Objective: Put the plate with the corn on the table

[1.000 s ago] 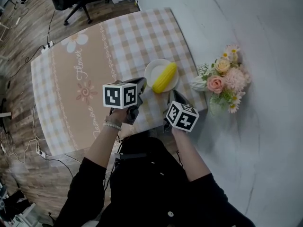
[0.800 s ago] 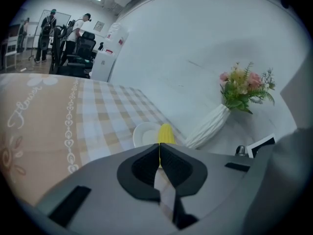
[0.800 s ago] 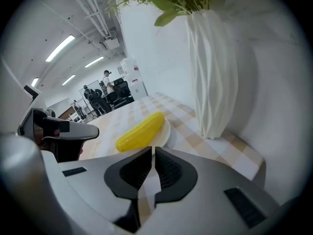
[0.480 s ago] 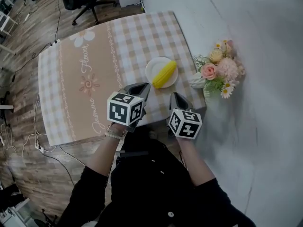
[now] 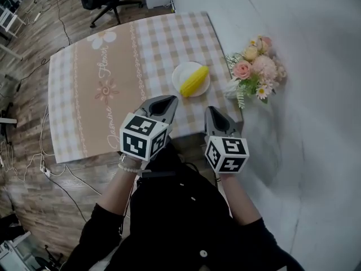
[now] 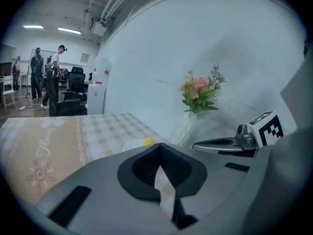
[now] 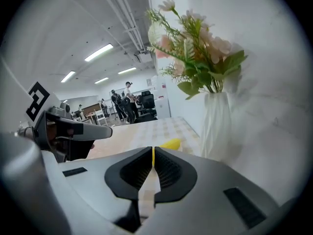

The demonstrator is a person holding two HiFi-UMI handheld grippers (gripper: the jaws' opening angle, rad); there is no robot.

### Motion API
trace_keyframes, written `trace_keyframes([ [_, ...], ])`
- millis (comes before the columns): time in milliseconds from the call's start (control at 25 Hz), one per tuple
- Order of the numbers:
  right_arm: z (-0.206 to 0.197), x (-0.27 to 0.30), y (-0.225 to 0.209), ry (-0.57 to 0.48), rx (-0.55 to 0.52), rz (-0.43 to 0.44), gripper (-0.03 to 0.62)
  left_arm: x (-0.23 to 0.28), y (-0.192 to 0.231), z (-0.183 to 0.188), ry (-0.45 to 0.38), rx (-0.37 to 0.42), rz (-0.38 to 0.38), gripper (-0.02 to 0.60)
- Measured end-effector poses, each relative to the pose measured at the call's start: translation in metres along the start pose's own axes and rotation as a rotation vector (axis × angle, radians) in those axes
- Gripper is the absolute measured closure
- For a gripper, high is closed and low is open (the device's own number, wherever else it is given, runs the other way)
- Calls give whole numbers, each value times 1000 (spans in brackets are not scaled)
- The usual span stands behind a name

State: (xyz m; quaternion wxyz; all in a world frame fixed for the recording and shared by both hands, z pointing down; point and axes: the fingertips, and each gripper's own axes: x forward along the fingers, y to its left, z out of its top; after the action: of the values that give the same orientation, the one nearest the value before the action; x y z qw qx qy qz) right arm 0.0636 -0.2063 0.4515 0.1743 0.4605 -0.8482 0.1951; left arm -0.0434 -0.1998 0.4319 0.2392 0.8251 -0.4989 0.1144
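**Plate and corn on the table, both grippers closed at the near edge**

Head view: the plate [image 5: 178, 73] sits on the table [image 5: 84, 95], with the corn [image 5: 194, 80] lying across it. It's on the checked strip towards the right edge, and a broad stretch of cloth lies open on its left. Just beyond that right edge are the flowers [image 5: 252, 68]. The left gripper [image 5: 163, 100] and right gripper [image 5: 212, 112] hang over the near edge, well apart from the plate, with a gap between them.

Left gripper view: jaws pressed together, nothing in them. The corn's yellow tip peeks over them on the far side, and the right gripper is alongside.

Right gripper view: jaws together, only a hairline slit, empty. There's corn straight ahead and the vase [image 7: 215, 126] close on the right.
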Motion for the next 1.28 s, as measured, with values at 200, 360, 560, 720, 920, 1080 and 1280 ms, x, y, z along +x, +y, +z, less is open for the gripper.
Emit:
trace_keyframes([
  [200,17,-22,1,-49,-40,25,546,-21,-14,14,-35,32,28,568],
  [360,28,-38,0,-75,-72,24,546,-32,-23,20,-55,41,35,568],
  [560,35,-52,2,-96,-87,30,548,-41,-37,23,-69,85,12,568],
  [720,42,-60,5,-114,-102,35,548,-52,-41,29,-94,98,22,568],
  [920,51,-69,8,-137,-131,44,548,-61,-45,35,-124,79,31,569],
  [1080,56,-77,8,-154,-142,45,549,-69,-46,37,-138,71,44,568],
  [1280,58,-85,8,-168,-141,44,549,-79,-49,41,-150,90,61,568],
])
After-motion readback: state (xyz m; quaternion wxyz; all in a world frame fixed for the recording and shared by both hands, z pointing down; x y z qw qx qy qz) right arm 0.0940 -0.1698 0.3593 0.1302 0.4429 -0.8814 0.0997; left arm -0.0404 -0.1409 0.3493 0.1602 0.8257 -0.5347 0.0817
